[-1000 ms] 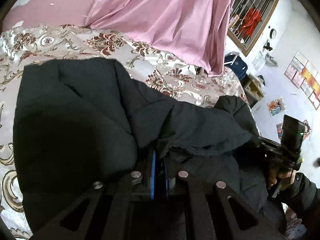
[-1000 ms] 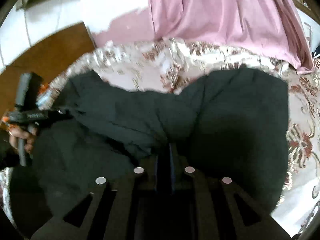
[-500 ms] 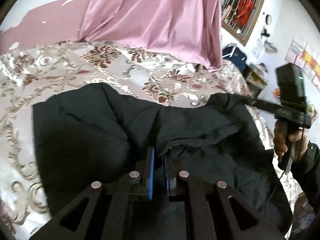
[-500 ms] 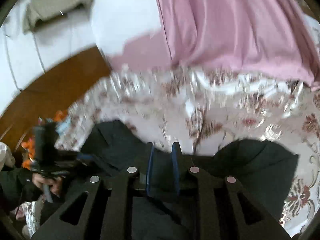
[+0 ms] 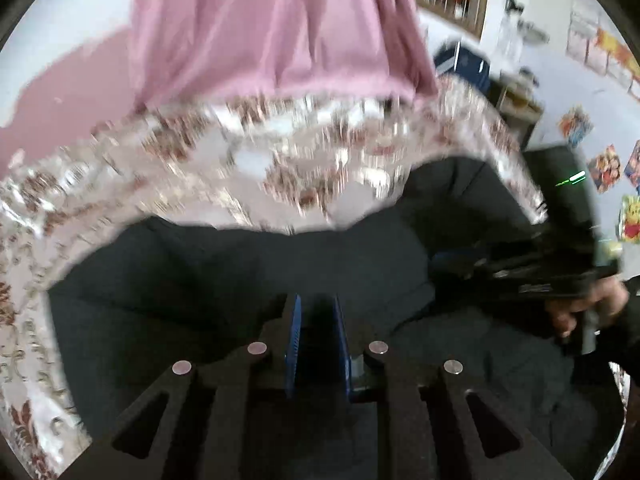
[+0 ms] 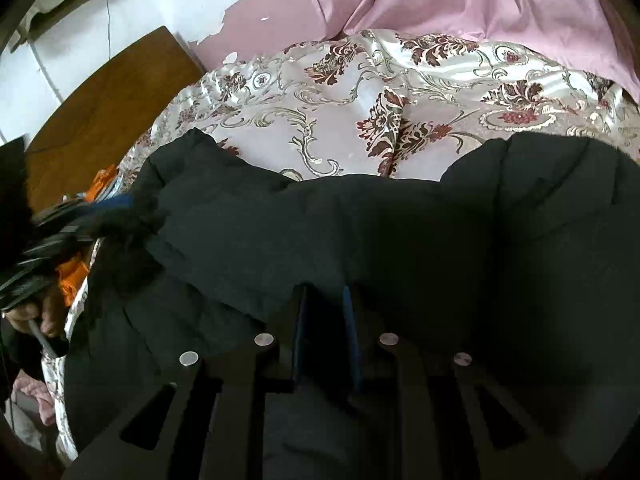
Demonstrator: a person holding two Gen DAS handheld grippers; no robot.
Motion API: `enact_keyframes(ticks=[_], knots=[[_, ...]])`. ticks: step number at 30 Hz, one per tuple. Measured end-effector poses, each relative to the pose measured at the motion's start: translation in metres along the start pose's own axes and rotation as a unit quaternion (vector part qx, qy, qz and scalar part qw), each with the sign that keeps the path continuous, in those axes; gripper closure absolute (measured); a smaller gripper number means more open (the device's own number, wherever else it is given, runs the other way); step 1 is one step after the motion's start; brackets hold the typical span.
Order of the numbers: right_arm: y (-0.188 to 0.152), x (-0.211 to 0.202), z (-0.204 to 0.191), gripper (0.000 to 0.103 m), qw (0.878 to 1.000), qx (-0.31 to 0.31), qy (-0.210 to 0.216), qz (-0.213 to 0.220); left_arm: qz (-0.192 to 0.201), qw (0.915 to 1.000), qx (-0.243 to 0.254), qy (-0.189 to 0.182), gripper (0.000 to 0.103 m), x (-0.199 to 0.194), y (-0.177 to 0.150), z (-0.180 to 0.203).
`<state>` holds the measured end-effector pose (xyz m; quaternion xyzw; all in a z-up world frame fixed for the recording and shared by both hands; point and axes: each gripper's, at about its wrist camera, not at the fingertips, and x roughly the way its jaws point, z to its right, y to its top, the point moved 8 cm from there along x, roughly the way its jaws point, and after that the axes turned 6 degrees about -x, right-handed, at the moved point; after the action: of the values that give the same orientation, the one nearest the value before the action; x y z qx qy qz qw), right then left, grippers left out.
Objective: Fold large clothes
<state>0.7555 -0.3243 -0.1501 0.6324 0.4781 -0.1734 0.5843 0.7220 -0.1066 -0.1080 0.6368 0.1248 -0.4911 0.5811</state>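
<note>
We see L gripper [image 5: 316, 320] & R gripper [image 6: 324, 312] w/ jaws apart, empty, over black coat [image 6: 400, 232] on bedspread [image 6: 340, 120].

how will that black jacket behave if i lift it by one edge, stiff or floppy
Probably floppy: the jacket sags in soft folds and bulges across the bedspread. Its puffy, quilted look suggests it is bulky but fairly light for its size. It may slide easily when pushed, since the bedspread looks glossy and satiny.
</note>
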Motion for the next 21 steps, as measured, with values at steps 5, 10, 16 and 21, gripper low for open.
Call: enact_keyframes(ticks=[5,10,16,21], knots=[[-0.007,0.029,0.007,0.086,0.999,-0.011,-0.002,-0.046,-0.080,0.9962,0.026,0.024,0.089,0.048,-0.017,-0.002],[-0.008,0.061,0.018,0.092,0.998,-0.008,-0.012,-0.060,-0.099,0.9949,-0.014,0.013,0.095,0.078,-0.023,-0.013],[-0.012,0.071,0.017,0.094,0.999,-0.015,-0.021,-0.032,-0.057,0.9982,-0.005,0.021,0.096,0.084,-0.027,-0.013],[-0.015,0.051,0.011,0.089,0.999,-0.015,-0.019,0.026,0.002,0.9999,-0.013,-0.001,0.096,0.066,-0.028,-0.013]])
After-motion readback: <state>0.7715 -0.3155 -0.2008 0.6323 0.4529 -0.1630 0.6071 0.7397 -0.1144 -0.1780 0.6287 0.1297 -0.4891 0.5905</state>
